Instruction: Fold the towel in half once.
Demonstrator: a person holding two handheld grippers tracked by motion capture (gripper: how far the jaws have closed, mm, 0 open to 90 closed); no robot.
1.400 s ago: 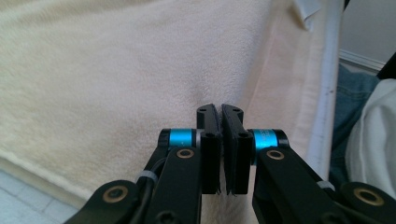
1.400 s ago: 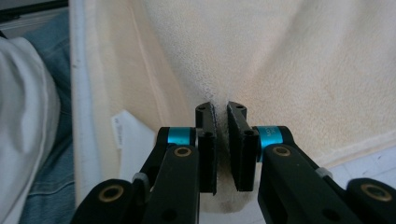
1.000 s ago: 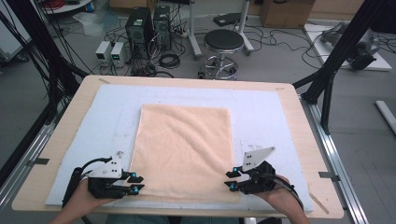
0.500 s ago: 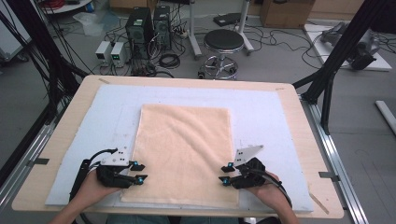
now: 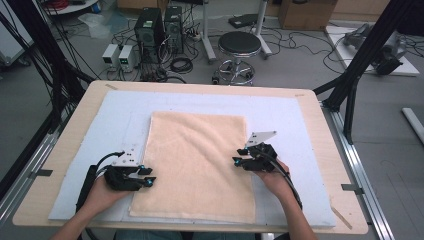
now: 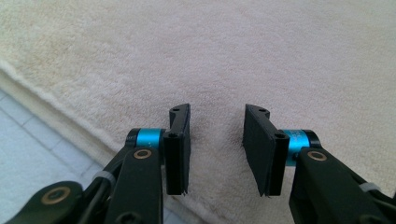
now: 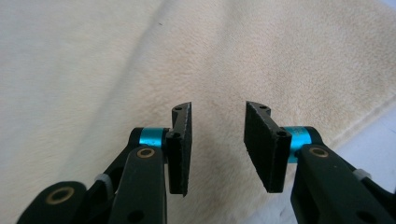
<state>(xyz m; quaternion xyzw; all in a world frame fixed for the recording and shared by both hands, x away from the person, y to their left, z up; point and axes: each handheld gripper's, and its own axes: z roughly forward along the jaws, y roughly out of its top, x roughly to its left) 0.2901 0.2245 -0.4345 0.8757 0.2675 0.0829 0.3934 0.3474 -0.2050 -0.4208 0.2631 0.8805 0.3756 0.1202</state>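
At the lower left of the high view, the left claw [image 5: 148, 177] sits over the left edge of the towel [image 5: 197, 160], held in the person's left hand [image 5: 102, 192]. Its jaws stand apart with nothing clamped; they have just been closing a little, and the left claw view [image 6: 215, 144] shows bare towel pile in the gap between the pads, with the towel's hem running diagonally at the lower left of that frame.

The towel, a peach rectangle, lies flat in the middle of the frame on a pale mat [image 5: 295, 120] that covers most of the wooden tabletop [image 5: 325, 112]. Its long sides run from the near edge toward the far one.

Right of centre, the right claw [image 5: 239, 156] hangs over the towel's right edge, about halfway up it, carried by the right hand [image 5: 275, 177]. Its jaws are also apart and have just been closing slightly; the right claw view [image 7: 217, 142] shows only towel between them, with the hem and mat at the lower right.
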